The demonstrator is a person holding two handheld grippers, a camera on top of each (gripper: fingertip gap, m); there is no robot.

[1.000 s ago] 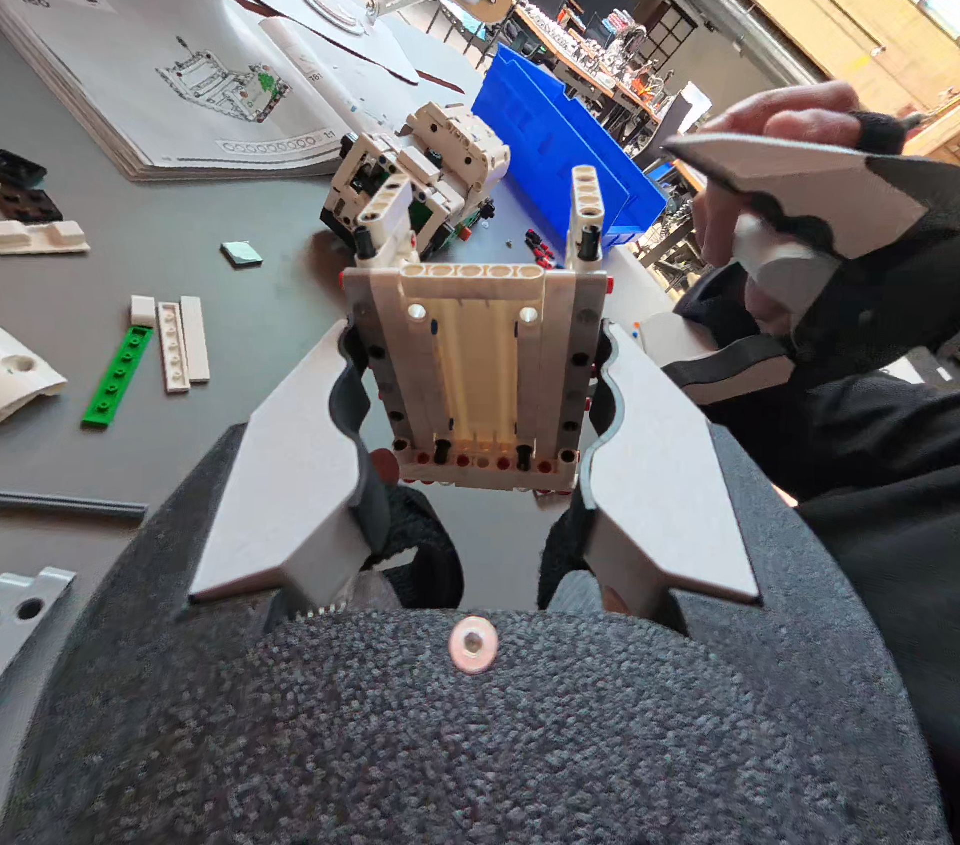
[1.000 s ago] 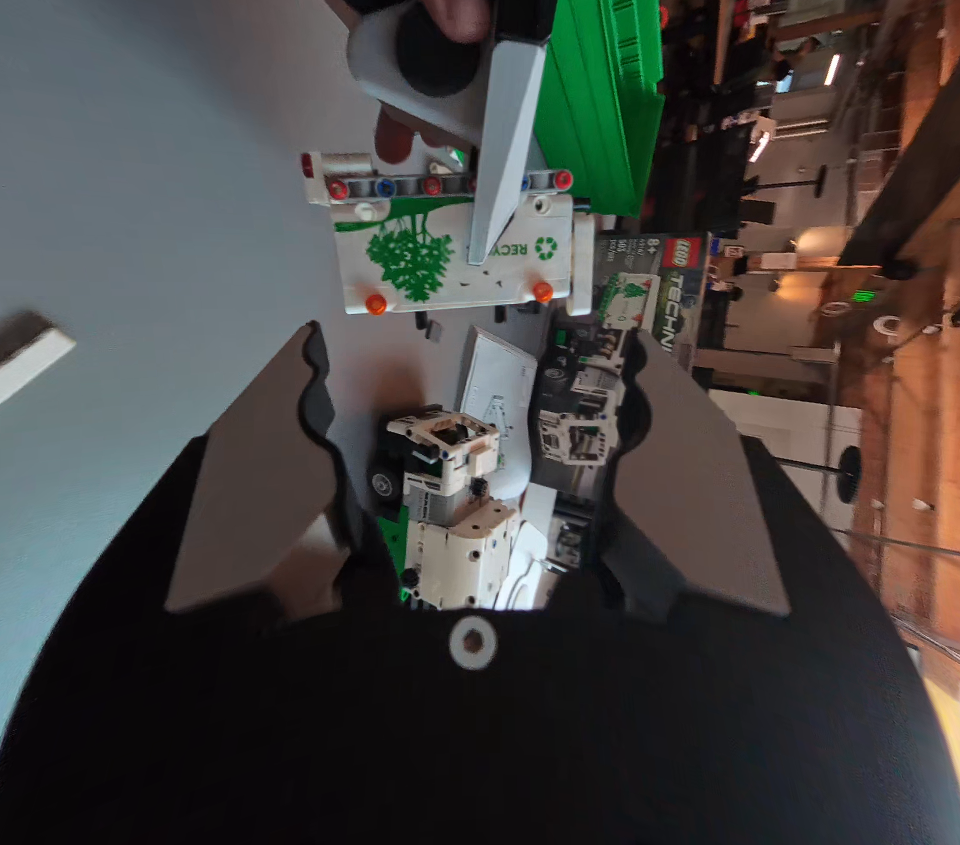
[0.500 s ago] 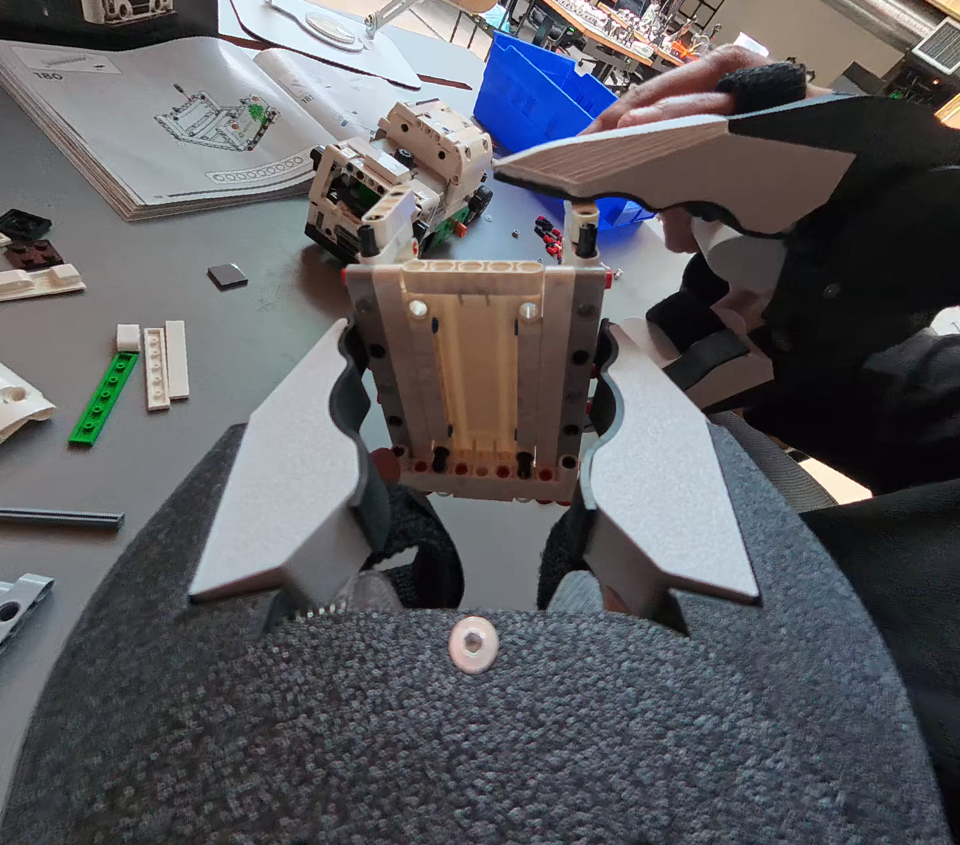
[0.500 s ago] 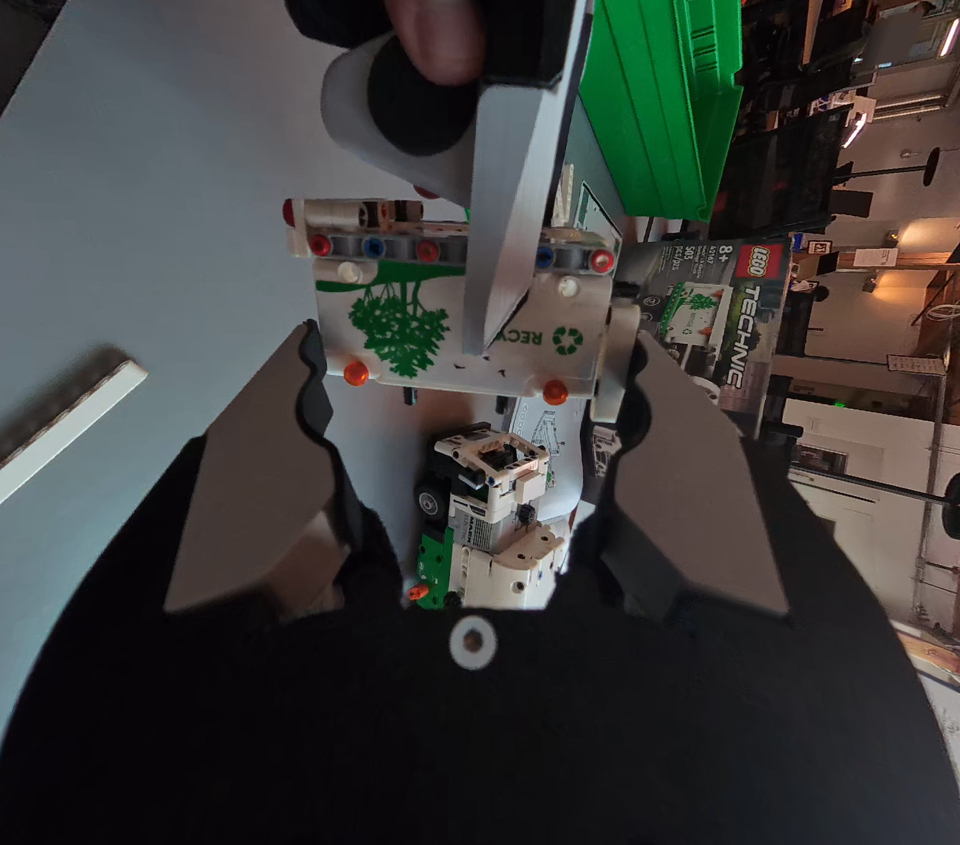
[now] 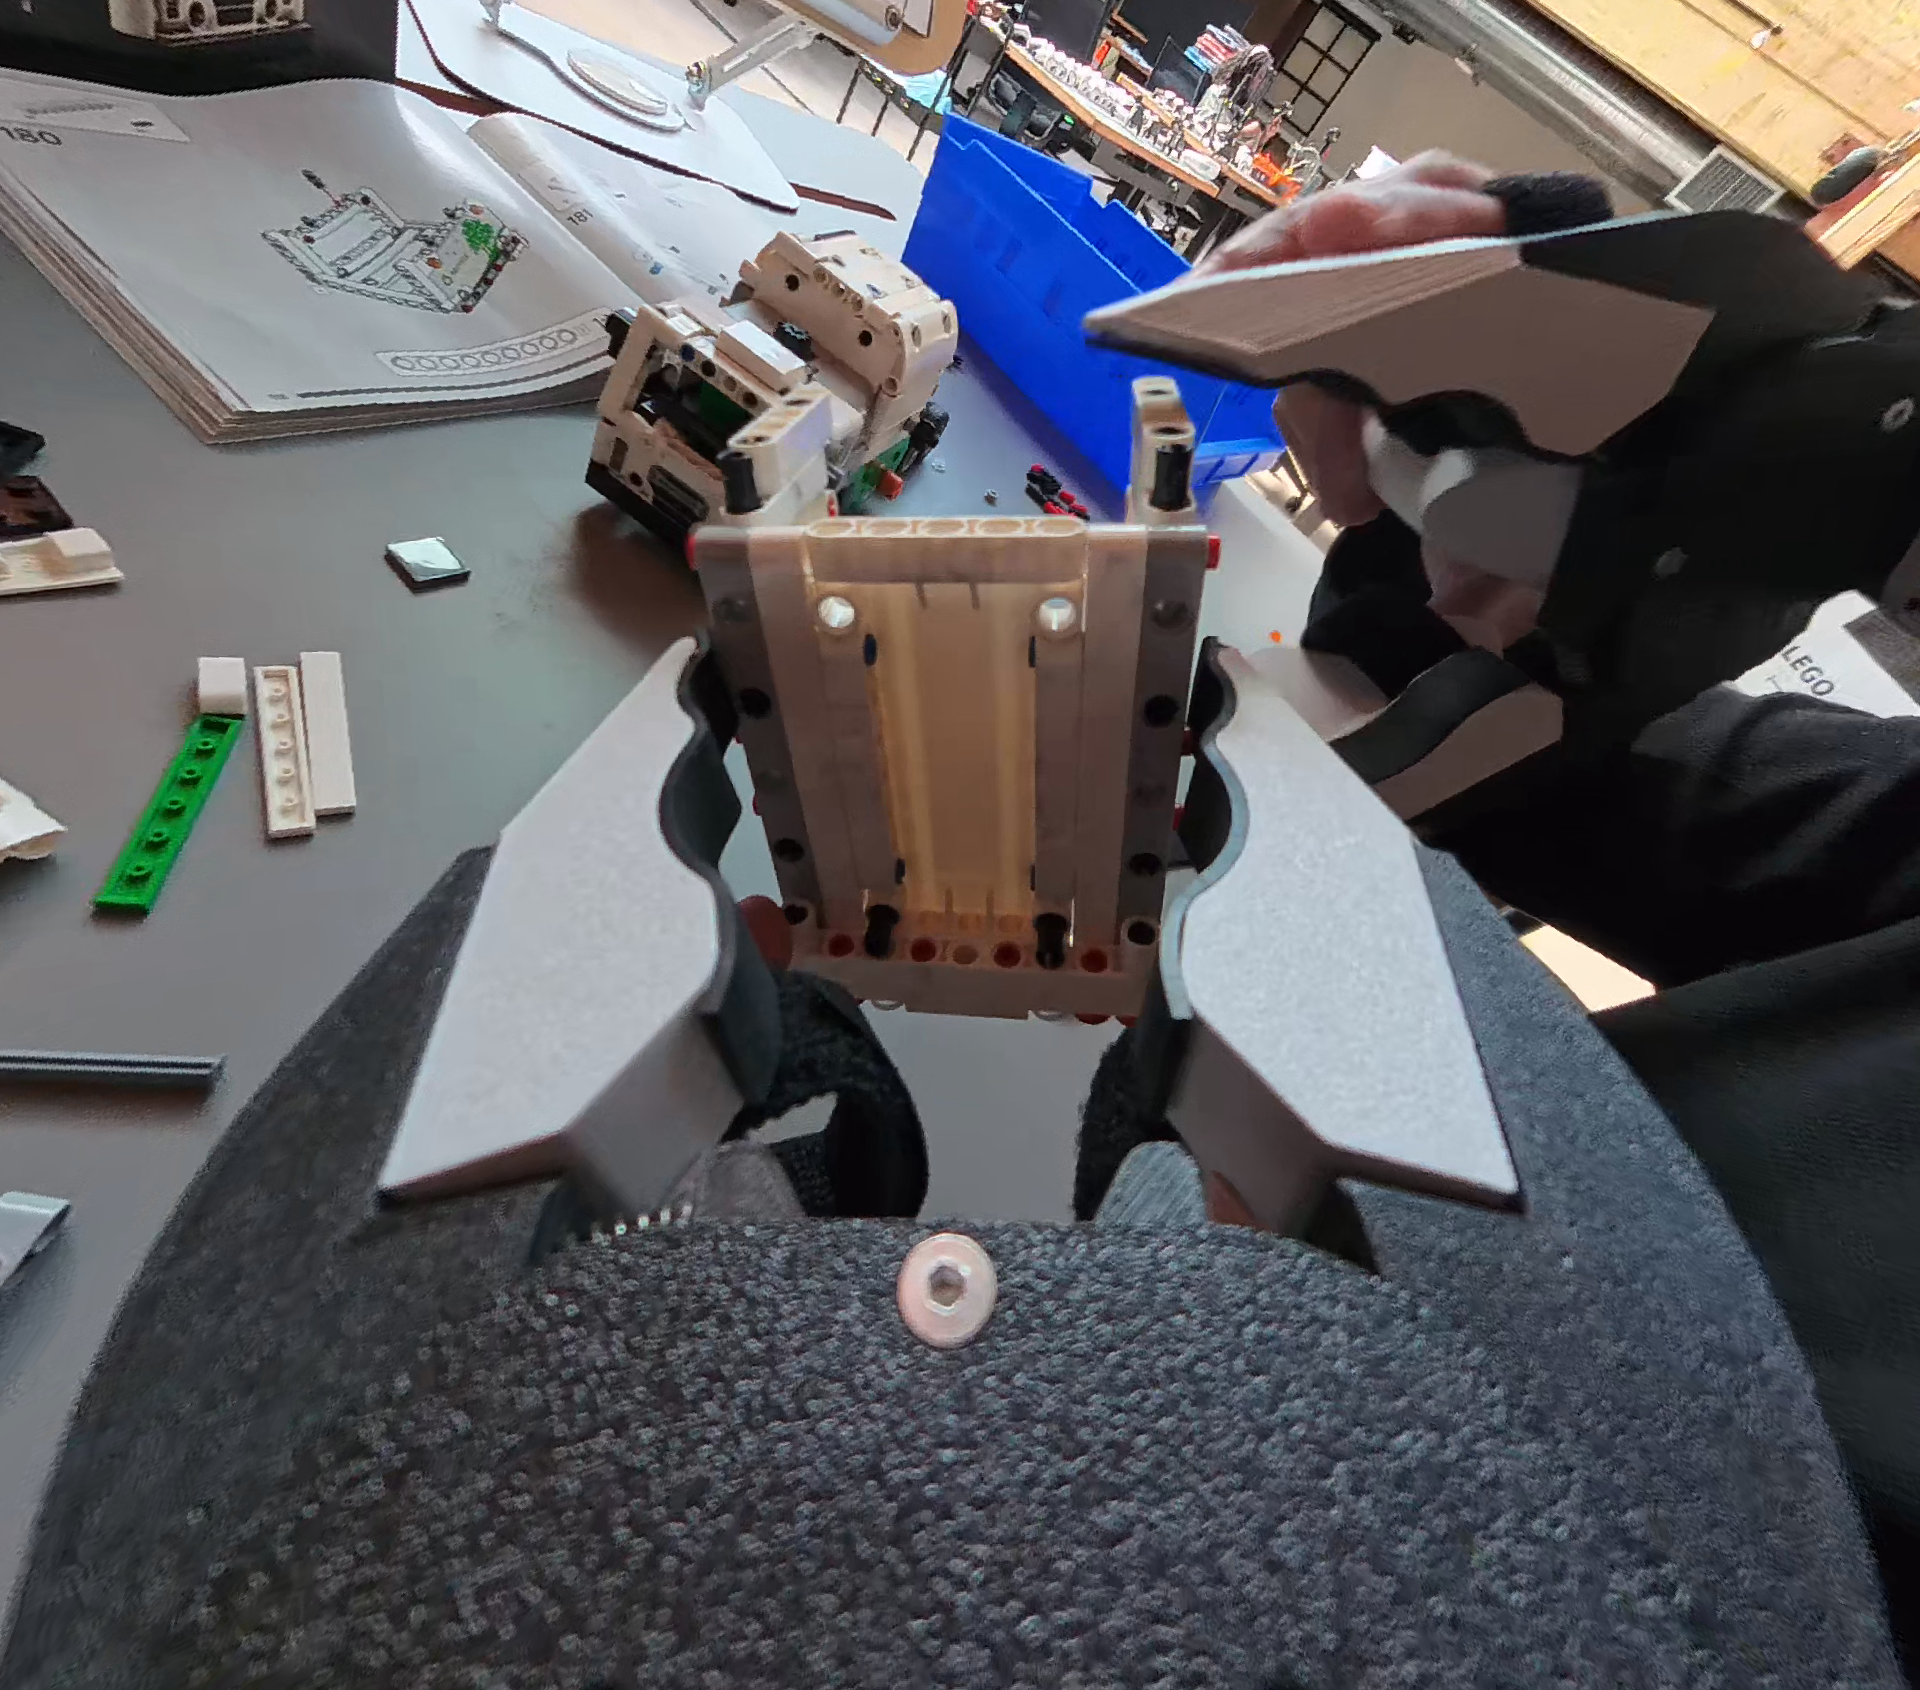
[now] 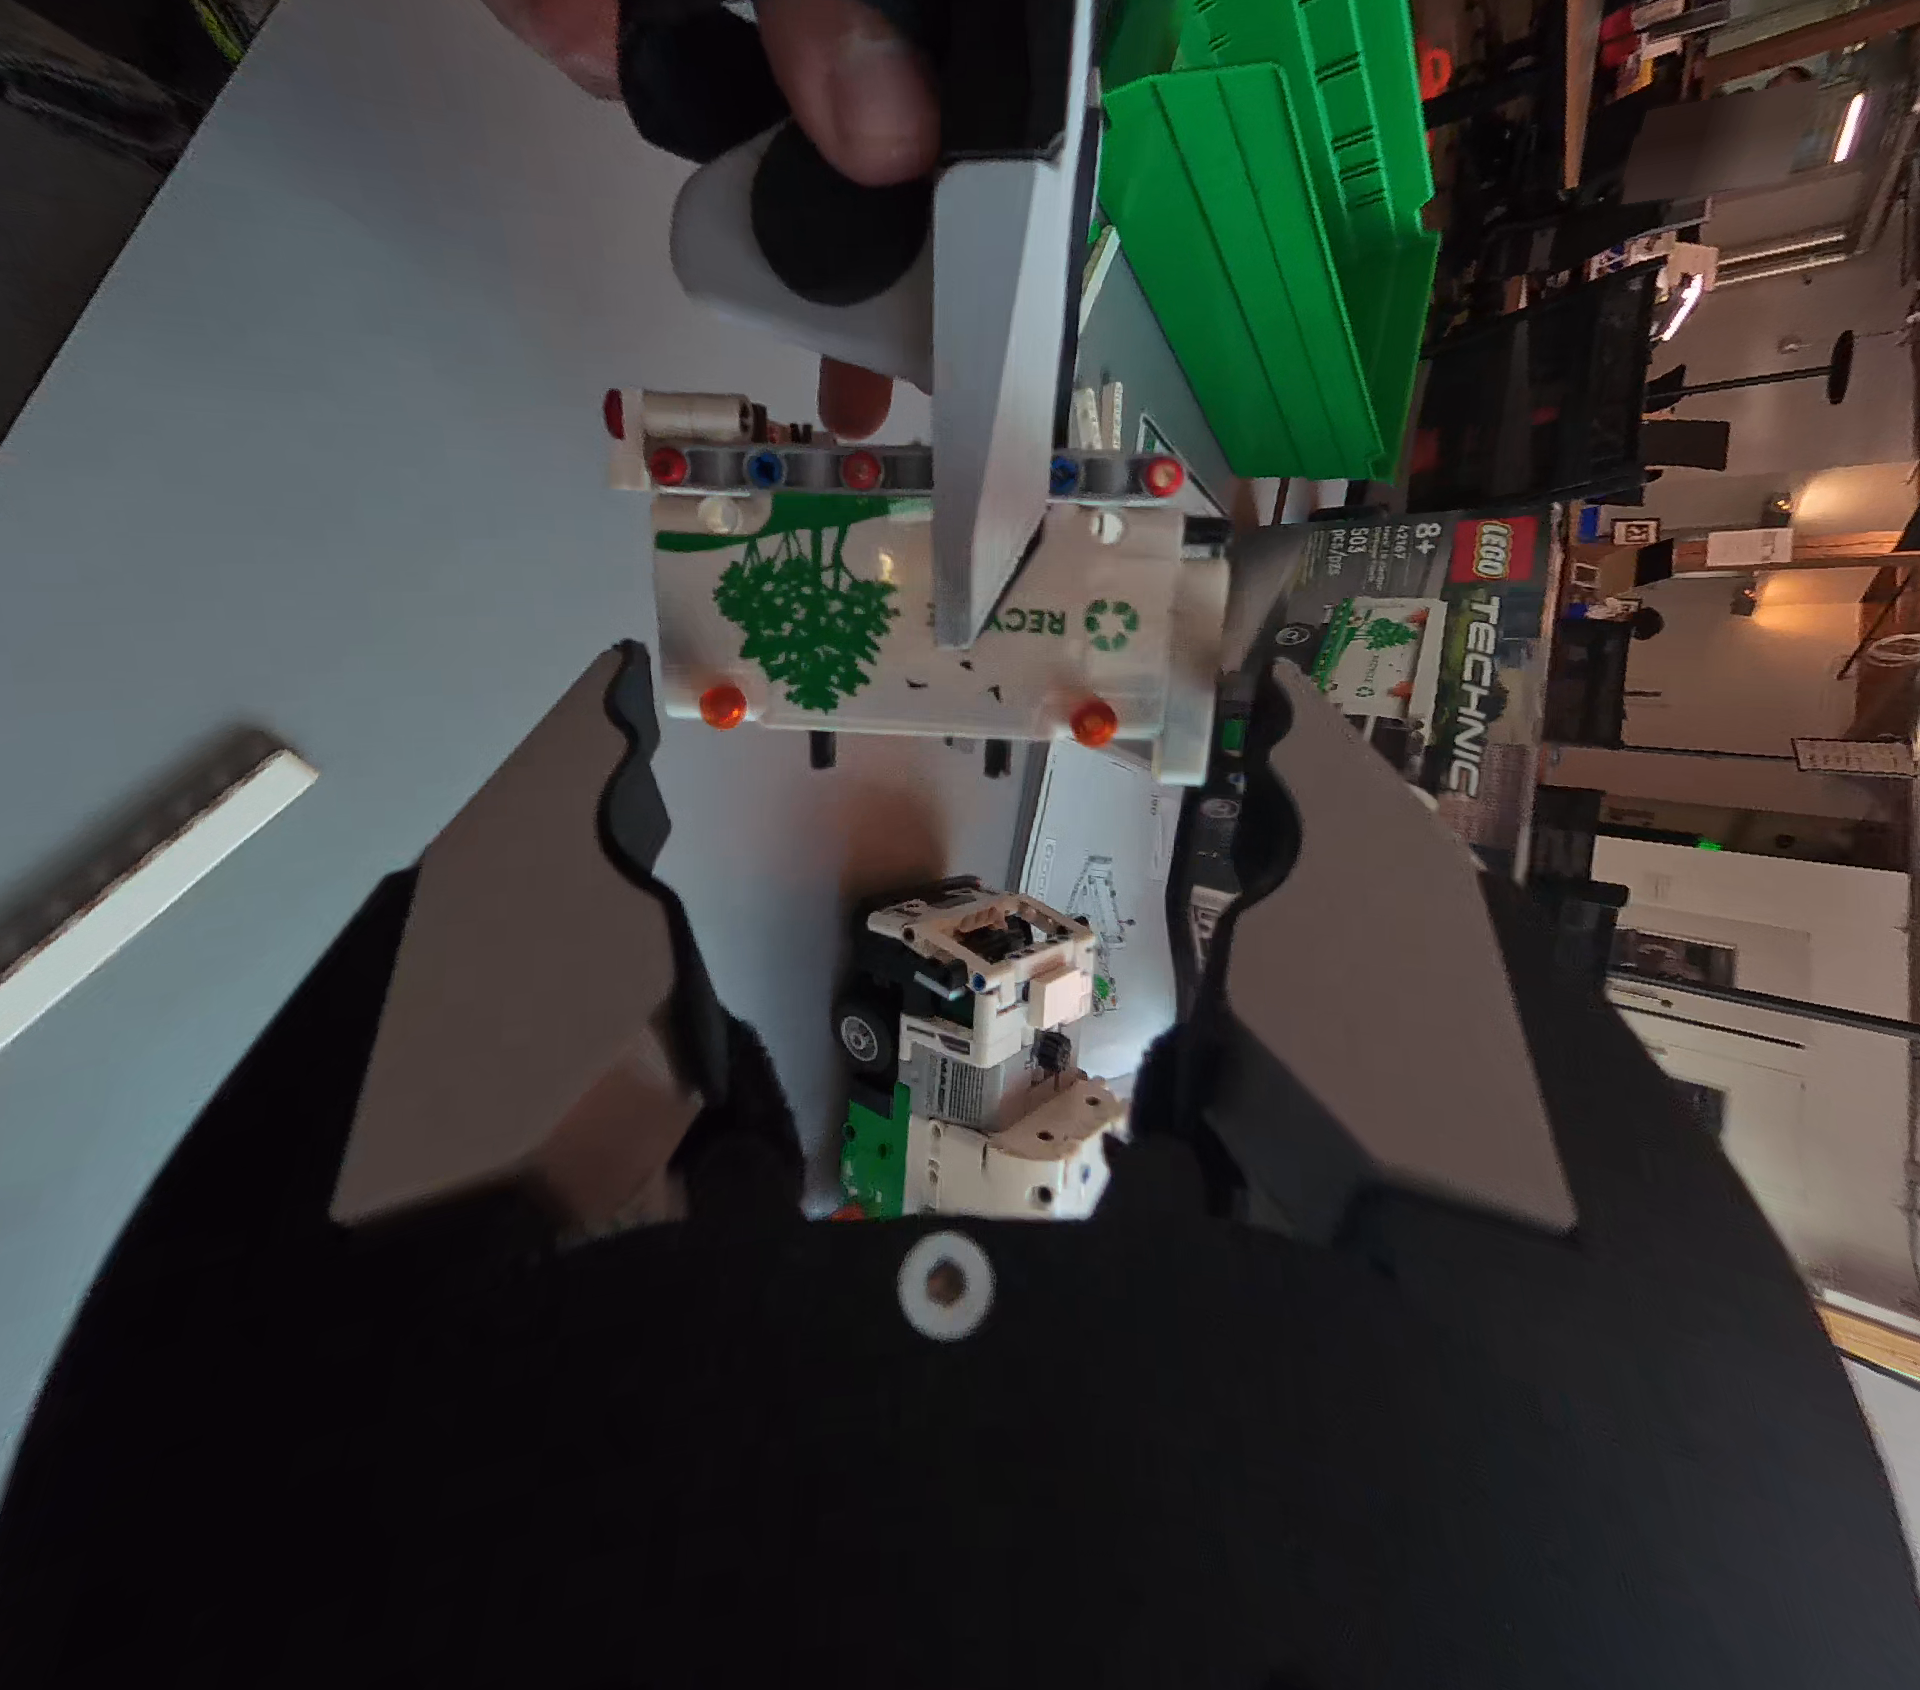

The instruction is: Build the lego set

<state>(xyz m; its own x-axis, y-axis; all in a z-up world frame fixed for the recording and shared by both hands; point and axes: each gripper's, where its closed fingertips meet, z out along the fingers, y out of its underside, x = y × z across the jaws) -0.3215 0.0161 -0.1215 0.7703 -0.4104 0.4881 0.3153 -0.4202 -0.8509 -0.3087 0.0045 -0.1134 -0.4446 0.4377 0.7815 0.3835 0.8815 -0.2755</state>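
My left gripper [image 5: 951,674] is shut on a white and grey truck-body assembly [image 5: 951,736] and holds it above the dark table [image 5: 499,684]. In the right wrist view the same assembly [image 6: 831,664] shows a green tree sticker and orange studs, with a finger [image 6: 997,445] of the left gripper across it. My right gripper [image 6: 951,674] is open and empty, its fingertips on either side of the assembly's near edge. Its upper finger [image 5: 1403,321] shows at the right of the left wrist view. The truck cab [image 5: 769,393] stands on the table beyond, also in the right wrist view [image 6: 977,1048].
An open instruction booklet [image 5: 312,258] lies at the back left and a blue bin [image 5: 1039,269] behind the cab. A green plate [image 5: 171,809] and white plates [image 5: 307,747] lie at the left. Green bins [image 6: 1278,186] and the set's box [image 6: 1423,653] stand farther off. My right tips are about 20 cm from the green plate [image 5: 171,809], my left tips only 12 cm.
My right gripper has moved in toward the held assembly, which now sits between its fingertips. My left gripper still holds the assembly in about the same place.
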